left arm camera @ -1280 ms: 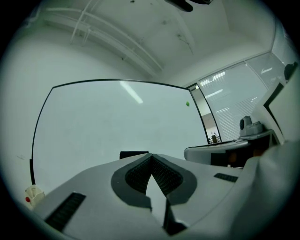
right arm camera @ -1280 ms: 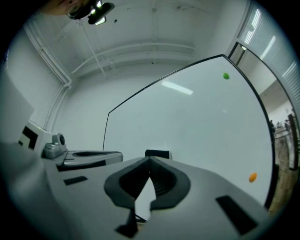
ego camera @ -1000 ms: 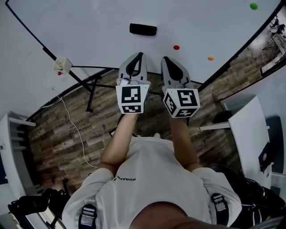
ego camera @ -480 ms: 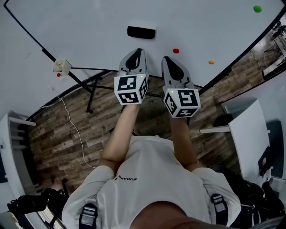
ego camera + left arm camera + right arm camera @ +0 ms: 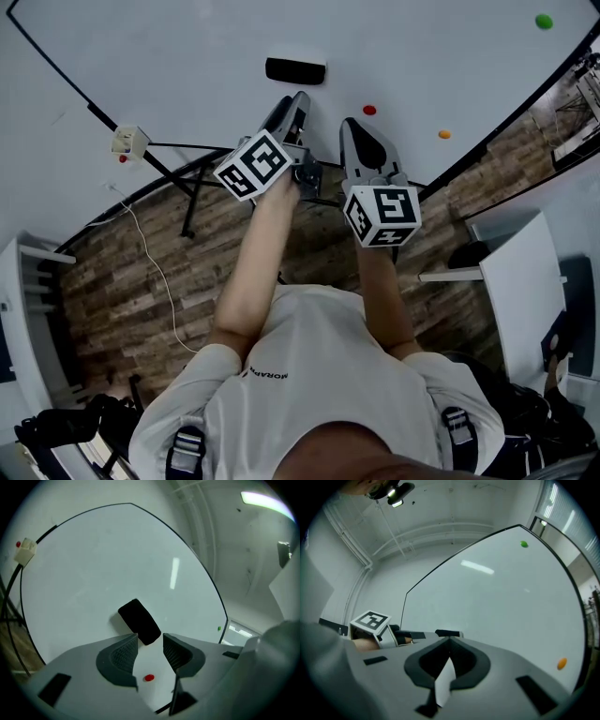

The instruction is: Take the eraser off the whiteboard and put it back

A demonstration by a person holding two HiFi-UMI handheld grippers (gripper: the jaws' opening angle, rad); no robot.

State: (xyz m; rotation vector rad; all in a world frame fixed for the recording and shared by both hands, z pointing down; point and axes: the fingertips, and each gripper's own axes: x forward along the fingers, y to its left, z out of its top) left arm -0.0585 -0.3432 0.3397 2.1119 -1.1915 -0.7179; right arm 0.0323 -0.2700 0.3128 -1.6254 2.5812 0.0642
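Note:
The black eraser (image 5: 295, 70) sticks flat on the whiteboard (image 5: 187, 56), straight ahead of me. My left gripper (image 5: 297, 103) reaches toward it, rolled over so its marker cube faces left. In the left gripper view its jaws (image 5: 150, 642) are opening and the eraser (image 5: 139, 621) lies just beyond the fingertips, not between the pads; only bare board and a red magnet (image 5: 149, 678) show in the gap. My right gripper (image 5: 355, 128) hovers beside it to the right, shut and holding nothing (image 5: 450, 642). It sees the eraser (image 5: 447, 633) edge-on.
Red (image 5: 369, 110), orange (image 5: 443, 134) and green (image 5: 544, 21) magnets dot the board's right part. A small white box (image 5: 130, 139) hangs at its left edge. The board's stand legs (image 5: 187, 187) and a cable (image 5: 155, 262) cross the wooden floor; white furniture (image 5: 520, 281) stands at the right.
The left gripper has rolled so its cube tips to the left, has moved closer to the eraser, and its jaws have gone from shut to parted. The right gripper has barely moved.

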